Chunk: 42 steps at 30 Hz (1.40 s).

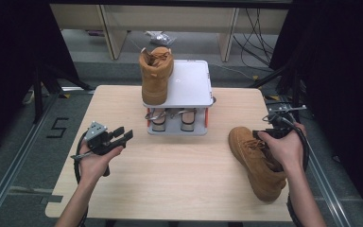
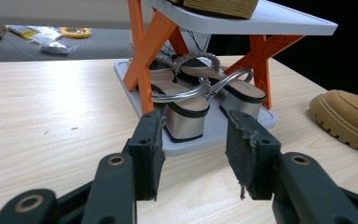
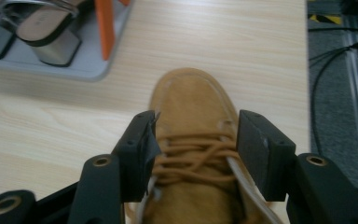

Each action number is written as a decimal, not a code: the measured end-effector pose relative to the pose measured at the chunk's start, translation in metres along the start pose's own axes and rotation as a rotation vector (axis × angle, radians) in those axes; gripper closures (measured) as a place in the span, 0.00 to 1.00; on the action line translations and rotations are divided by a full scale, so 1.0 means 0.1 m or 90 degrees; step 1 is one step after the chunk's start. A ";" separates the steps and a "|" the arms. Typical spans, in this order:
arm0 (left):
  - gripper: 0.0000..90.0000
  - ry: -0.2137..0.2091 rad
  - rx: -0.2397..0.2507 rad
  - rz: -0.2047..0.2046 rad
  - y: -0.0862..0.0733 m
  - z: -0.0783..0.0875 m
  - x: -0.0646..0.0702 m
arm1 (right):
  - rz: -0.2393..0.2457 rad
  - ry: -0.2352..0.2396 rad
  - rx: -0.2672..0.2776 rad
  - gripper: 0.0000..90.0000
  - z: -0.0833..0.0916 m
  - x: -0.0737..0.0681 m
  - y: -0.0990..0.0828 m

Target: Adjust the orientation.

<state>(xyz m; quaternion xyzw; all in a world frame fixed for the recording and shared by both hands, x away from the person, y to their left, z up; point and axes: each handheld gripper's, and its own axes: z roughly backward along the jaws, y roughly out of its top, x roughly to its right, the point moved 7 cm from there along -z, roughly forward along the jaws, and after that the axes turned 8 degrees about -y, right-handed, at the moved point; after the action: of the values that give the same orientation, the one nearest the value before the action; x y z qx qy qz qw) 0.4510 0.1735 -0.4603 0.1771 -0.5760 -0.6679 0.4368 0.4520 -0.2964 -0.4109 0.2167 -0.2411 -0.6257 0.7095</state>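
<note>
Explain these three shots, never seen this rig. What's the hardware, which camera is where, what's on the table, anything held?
No robot: a person holds a two-jaw gripper in each hand. The high view looks down on the table; the other two cameras ride on the grippers. On the table stands a small two-level shoe rack, with one tan boot on top and silver sandals below. A second tan boot lies at the right. The right gripper is open astride its laces, seemingly not clamped. The left gripper is open and empty.
</note>
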 end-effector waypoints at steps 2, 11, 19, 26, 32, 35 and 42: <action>0.61 -0.001 -0.002 -0.001 0.00 0.00 0.00 | -0.021 -0.009 -0.009 0.54 0.04 0.07 -0.05; 0.61 0.002 0.001 0.000 0.00 0.02 -0.02 | -0.016 -0.032 -0.037 0.54 0.08 0.36 -0.26; 0.61 -0.004 -0.002 0.001 -0.03 0.00 0.00 | -0.010 -0.031 -0.093 0.55 0.09 0.46 -0.46; 0.61 0.001 -0.005 0.003 -0.03 0.02 0.00 | -0.065 -0.027 -0.183 0.60 0.11 0.41 -0.65; 0.61 -0.001 -0.006 0.003 -0.03 0.01 0.00 | -0.035 -0.020 -0.235 0.65 0.06 0.44 -0.79; 0.61 0.000 -0.006 0.004 -0.03 0.01 0.00 | -0.036 -0.021 -0.242 0.66 0.03 0.43 -0.80; 0.61 0.001 -0.007 0.005 -0.04 0.02 -0.01 | -0.067 -0.017 -0.274 0.72 -0.02 0.38 -0.82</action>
<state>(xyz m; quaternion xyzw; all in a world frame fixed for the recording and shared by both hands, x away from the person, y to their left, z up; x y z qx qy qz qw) 0.4489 0.1748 -0.4634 0.1733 -0.5725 -0.6693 0.4407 0.3928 -0.3442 -0.4596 0.0641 -0.0999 -0.7019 0.7023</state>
